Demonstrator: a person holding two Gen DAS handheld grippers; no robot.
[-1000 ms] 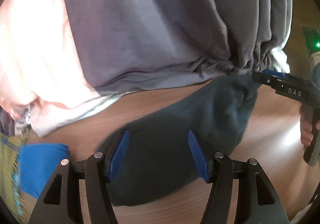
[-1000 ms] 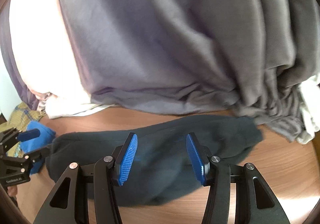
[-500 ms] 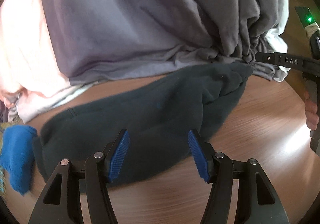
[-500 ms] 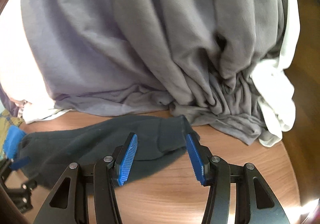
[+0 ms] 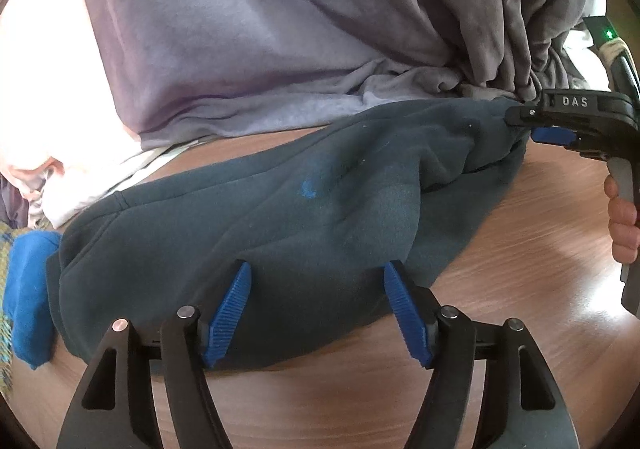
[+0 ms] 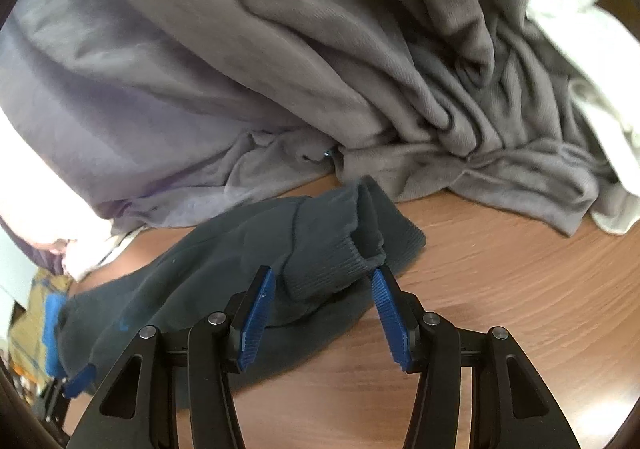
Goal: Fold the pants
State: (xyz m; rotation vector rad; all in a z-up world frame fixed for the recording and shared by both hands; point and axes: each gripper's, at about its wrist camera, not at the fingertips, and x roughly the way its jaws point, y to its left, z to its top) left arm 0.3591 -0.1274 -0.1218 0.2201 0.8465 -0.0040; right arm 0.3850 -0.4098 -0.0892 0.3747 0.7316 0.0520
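Dark teal sweatpants (image 5: pixel 300 209) lie bunched lengthwise on the wooden table (image 5: pixel 520 269). My left gripper (image 5: pixel 318 309) is open, its blue pads over the pants' near edge around the middle. My right gripper (image 6: pixel 322 313) is open, its pads either side of the ribbed leg cuffs (image 6: pixel 340 249). In the left wrist view the right gripper (image 5: pixel 536 125) sits at the pants' far right end. In the right wrist view the left gripper (image 6: pixel 76 385) shows at the lower left edge.
A big pile of grey cloth (image 5: pixel 280 29) with white cloth (image 6: pixel 580 49) lies right behind the pants. A blue cloth (image 5: pixel 28 289) and a yellow plaid cloth (image 5: pixel 6 249) lie at the left end.
The right gripper moved to the pants' right end, now over the cuffs. The left view has drawn closer to the pants. Both grippers stayed open.
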